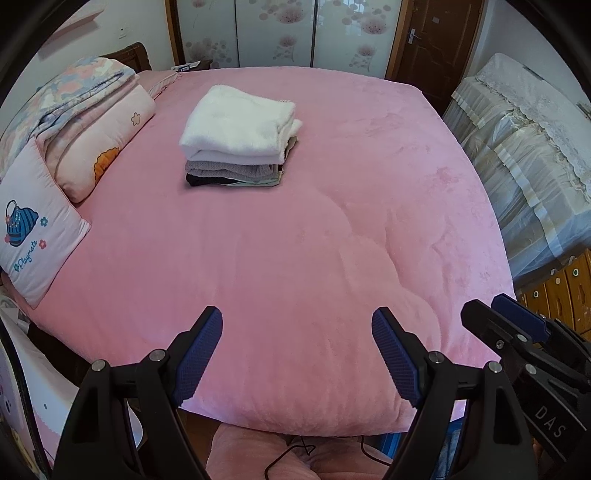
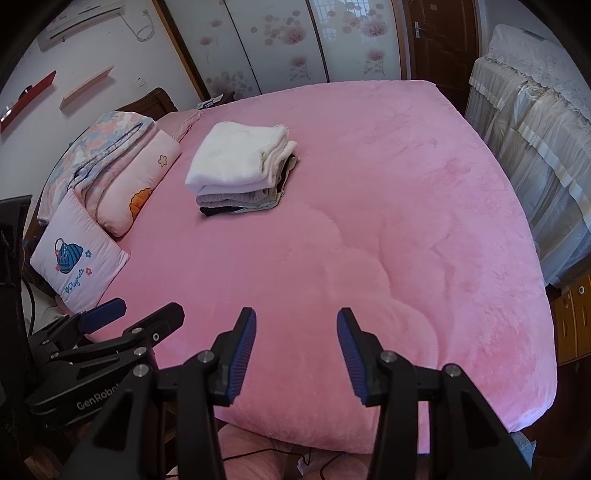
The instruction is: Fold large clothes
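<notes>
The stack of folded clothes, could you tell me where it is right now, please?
In both views the stack of folded clothes lies on the pink bed, up left of centre, beside the pillows.

A pink bed cover (image 1: 314,240) fills the room's middle. At its left edge lies a pillow (image 1: 35,236) with a blue bag picture, touching a rolled floral quilt (image 1: 92,122). Behind stand flowered wardrobe doors (image 1: 277,33) and a brown door (image 1: 436,37). A lace-draped cabinet (image 1: 524,147) stands right.
</notes>
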Action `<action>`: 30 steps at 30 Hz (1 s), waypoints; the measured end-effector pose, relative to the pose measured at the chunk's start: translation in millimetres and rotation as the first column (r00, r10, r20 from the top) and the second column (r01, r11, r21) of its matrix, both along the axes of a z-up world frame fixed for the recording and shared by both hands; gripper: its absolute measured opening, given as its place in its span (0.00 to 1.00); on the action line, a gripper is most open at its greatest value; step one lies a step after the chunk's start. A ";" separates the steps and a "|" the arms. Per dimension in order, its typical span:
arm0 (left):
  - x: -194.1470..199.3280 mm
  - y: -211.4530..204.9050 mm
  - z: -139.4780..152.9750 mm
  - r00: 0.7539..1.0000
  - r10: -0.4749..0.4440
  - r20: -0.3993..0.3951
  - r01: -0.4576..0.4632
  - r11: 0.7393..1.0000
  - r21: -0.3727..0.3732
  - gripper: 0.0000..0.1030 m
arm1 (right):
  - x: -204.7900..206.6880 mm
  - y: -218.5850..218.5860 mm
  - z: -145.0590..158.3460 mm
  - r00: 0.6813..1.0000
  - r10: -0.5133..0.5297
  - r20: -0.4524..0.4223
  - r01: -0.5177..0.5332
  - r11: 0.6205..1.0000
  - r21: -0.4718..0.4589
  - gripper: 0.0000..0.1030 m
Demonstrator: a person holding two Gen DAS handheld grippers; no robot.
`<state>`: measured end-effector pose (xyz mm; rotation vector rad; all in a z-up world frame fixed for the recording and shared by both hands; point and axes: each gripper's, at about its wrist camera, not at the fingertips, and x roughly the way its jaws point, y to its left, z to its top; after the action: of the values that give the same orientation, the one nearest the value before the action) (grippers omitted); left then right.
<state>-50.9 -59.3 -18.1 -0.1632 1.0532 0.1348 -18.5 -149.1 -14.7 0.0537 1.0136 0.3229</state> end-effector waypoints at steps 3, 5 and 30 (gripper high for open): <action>-1.2 -5.7 2.9 1.000 -0.008 0.014 0.008 1.000 0.017 0.80 | -0.3 2.2 0.1 1.000 0.008 0.002 -0.008 1.000 -0.006 0.45; -0.7 -8.6 4.1 1.000 -0.008 0.018 0.008 1.000 0.029 0.80 | -1.0 1.6 0.1 1.000 0.005 0.003 -0.005 1.000 -0.006 0.45; 3.4 -20.2 -1.3 1.000 0.000 -0.020 0.000 1.000 0.020 0.80 | 6.4 -7.8 -8.6 0.999 0.000 -0.032 -0.001 1.000 -0.007 0.46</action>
<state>-47.5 -79.5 -19.4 -0.1443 1.0717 0.1469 -12.1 -156.9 -23.3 0.0522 1.0466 0.3196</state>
